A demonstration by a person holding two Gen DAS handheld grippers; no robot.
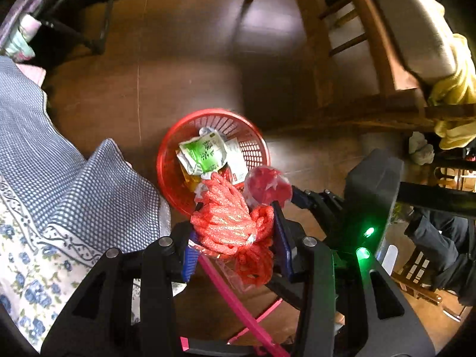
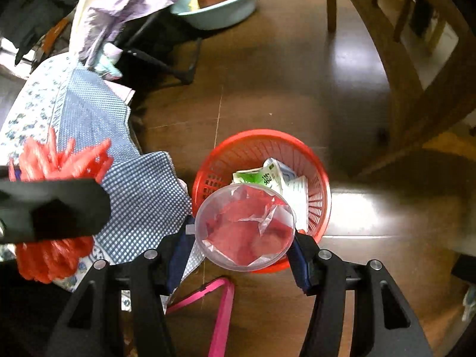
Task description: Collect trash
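You are looking down on a red basket point(image 2: 261, 148) lying open from above, cartons point(image 2: 267, 175) already crowding its far side; checked cloth point(image 2: 139, 190) is pressing in on its left; chair legs point(image 2: 395, 68) are blocking the right; bare floor point(image 2: 267, 83) is stretching beyond.

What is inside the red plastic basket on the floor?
The red plastic basket holds a crumpled green-and-white packet and white paper. The clear plastic cup and orange rope bundle cover the rest.
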